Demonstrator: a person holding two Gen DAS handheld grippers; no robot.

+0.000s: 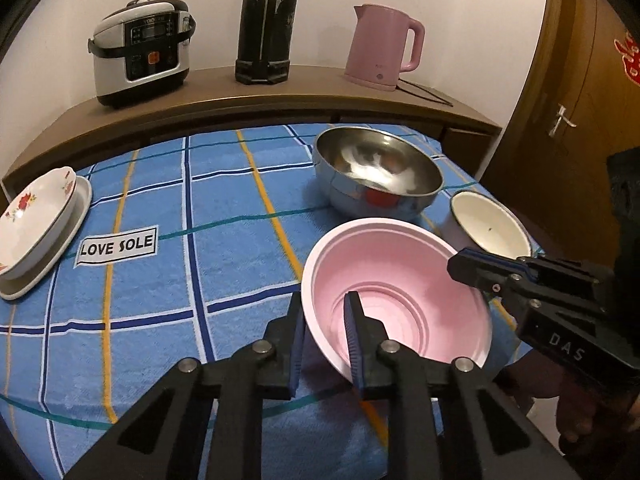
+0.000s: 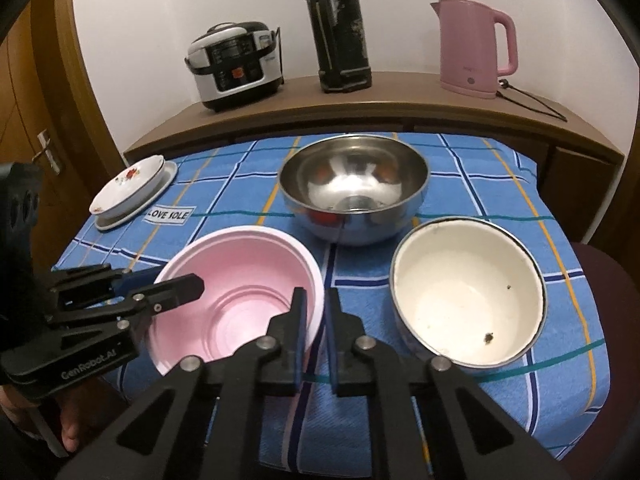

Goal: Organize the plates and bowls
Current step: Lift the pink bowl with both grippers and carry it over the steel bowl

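Observation:
A pink plastic bowl (image 1: 400,292) (image 2: 236,280) sits on the blue checked tablecloth near the table's front edge. My left gripper (image 1: 324,300) (image 2: 176,280) is shut on its left rim, one finger inside and one outside. My right gripper (image 2: 315,292) (image 1: 460,268) is shut on the opposite rim in the same way. Behind the pink bowl stands a steel bowl (image 1: 376,176) (image 2: 352,188). A white enamel bowl (image 1: 488,220) (image 2: 468,292) sits to the right of it. At the far left a floral dish (image 1: 32,216) (image 2: 128,184) lies tilted on a white plate (image 1: 60,252) (image 2: 160,188).
A wooden sideboard (image 2: 360,108) behind the table carries a rice cooker (image 1: 140,52), a black thermos (image 1: 266,20) and a pink kettle (image 1: 380,48) with its cord. Wooden doors flank the scene. A dark red seat (image 2: 600,276) sits off the table's right edge.

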